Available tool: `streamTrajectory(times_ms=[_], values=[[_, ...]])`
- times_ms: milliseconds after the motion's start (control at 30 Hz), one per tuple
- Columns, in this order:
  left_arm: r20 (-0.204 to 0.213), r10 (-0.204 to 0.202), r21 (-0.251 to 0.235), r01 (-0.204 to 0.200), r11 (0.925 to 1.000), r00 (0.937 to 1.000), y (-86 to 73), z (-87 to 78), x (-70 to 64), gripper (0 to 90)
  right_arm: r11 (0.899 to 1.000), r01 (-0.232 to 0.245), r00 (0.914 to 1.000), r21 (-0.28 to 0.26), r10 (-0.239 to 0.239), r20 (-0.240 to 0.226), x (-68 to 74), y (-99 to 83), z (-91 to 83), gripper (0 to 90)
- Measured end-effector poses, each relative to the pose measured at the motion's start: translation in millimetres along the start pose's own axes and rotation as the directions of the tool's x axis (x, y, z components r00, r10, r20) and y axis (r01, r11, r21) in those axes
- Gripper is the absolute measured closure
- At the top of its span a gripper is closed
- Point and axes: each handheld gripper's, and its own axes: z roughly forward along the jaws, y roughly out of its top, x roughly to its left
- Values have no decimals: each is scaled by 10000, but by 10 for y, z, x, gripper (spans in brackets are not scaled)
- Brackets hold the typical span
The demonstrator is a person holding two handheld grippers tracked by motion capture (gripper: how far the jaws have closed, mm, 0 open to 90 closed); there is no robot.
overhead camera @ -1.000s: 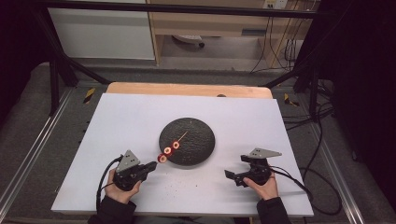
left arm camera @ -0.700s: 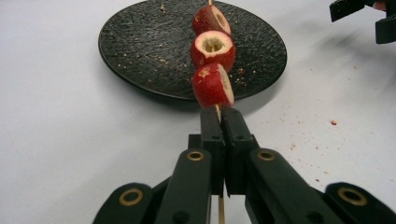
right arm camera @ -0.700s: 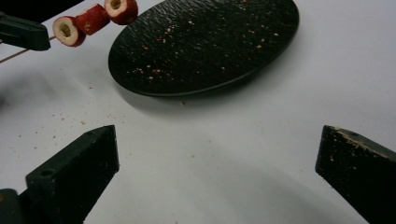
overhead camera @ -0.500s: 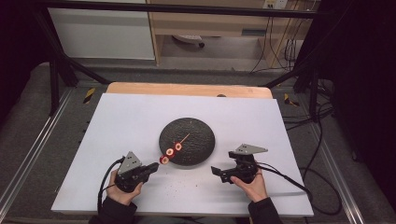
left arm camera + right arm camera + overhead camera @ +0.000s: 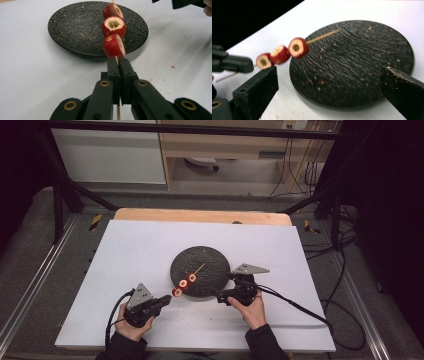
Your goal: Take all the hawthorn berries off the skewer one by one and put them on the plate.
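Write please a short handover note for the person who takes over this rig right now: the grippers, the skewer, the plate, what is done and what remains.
Left gripper: fingers shut on the wooden skewer, just below the lowest fruit piece.
Right gripper: fingers wide open, empty, at the near right rim of the black plate.
Skewer: holds three red fruit pieces; its free end points over the plate.
Done: skewer gripped and held over the plate's edge.
Left, likely: bring the open right gripper to the fruit and slide the pieces off onto the plate.
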Motion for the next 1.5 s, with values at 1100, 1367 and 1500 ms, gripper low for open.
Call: streamTrajectory(times_ms=[1100,1367,1500], values=[[-167,229,-269,-233,9994,9996,9,6,-79,884,9805,-1964,9802,35,1965,-228,216,152,557,405],[-214,303,-466,-313,9984,9993,16,-10,-107,884,9654,-2609,9649,-37,2606,-326,227,160,566,392],[-219,371,-470,-381,9982,9991,16,-3,-132,884,9578,-2872,9571,-71,2867,-420,217,158,593,448]])
